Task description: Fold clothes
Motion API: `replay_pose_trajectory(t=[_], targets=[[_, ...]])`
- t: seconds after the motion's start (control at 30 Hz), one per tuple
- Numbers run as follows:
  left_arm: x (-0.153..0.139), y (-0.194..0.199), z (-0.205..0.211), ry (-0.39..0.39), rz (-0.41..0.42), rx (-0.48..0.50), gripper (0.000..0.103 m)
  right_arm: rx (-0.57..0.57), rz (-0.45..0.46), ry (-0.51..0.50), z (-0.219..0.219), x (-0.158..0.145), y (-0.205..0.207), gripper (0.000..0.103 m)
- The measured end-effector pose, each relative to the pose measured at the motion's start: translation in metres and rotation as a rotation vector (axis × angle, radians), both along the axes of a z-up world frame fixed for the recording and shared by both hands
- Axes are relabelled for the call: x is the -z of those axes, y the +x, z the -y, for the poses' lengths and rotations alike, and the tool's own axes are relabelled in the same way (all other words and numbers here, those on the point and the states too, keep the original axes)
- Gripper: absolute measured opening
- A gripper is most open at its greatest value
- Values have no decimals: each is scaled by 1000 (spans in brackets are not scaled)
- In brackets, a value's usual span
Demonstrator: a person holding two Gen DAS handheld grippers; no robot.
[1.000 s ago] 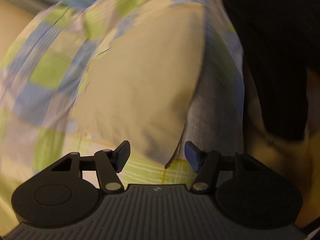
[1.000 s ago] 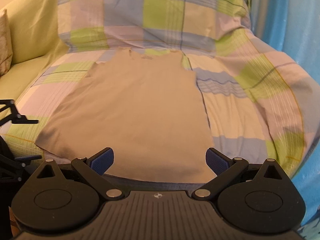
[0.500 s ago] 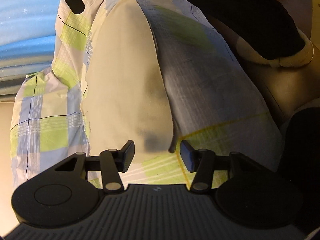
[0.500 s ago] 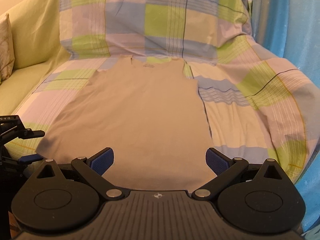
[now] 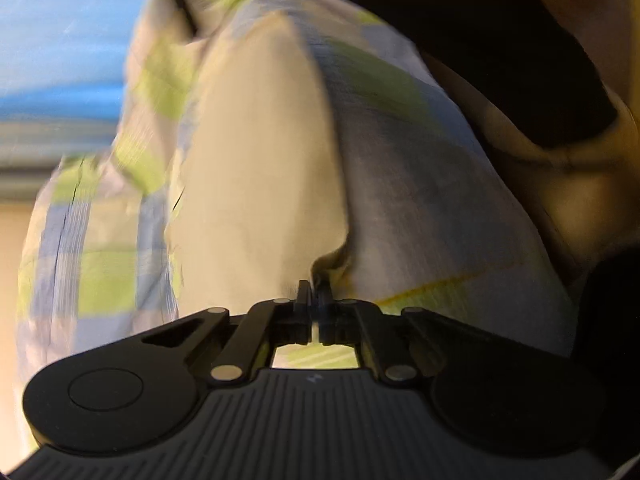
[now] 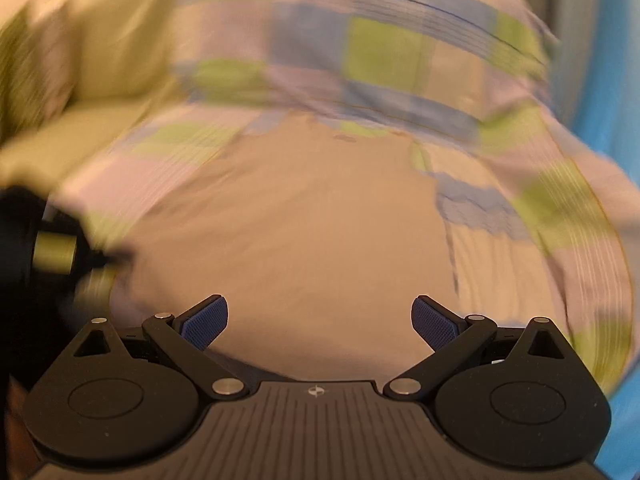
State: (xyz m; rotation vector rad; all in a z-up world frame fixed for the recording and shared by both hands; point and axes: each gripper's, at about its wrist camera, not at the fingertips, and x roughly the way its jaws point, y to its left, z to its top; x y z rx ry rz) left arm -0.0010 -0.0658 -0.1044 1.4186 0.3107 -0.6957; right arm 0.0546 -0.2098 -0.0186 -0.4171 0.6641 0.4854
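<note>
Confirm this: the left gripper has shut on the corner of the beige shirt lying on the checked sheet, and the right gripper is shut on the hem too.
One part is wrong. The left gripper is indeed shut on a corner of the beige shirt lying on the checked sheet. The right gripper, though, is open: the right wrist view shows its blue fingers spread wide apart above the hem, gripping nothing.

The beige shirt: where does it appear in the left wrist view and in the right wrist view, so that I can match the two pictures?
Left wrist view: the beige shirt runs up the centre, its near corner pinched in the shut left gripper.
Right wrist view: the shirt lies flat across the middle, beyond the open right gripper.
Shared landmark: the checked sheet under it.
</note>
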Motion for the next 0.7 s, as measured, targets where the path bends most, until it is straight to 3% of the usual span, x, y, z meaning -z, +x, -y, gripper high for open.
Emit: replay_pose_trajectory(t=[0.1, 0.2, 0.33, 0.4, 0.6, 0.7], targets=[[-36, 16, -1, -214, -104, -132, 2, -106, 28, -72, -26, 10, -14, 95], [-57, 25, -1, -294, -133, -173, 2, -225, 73, -144, -64, 26, -22, 88], [-76, 30, 0, -340, -158, -193, 2, -311, 161, -244, -107, 50, -24, 68], [-80, 29, 1, -347, -168, -191, 2, -323, 179, -279, -120, 61, -18, 52], [-81, 27, -6, -388, -197, -219, 2, -321, 168, -355, -120, 83, -6, 47], [-80, 27, -11, -388, -189, -225, 2, -287, 192, -447, -106, 90, -6, 47]])
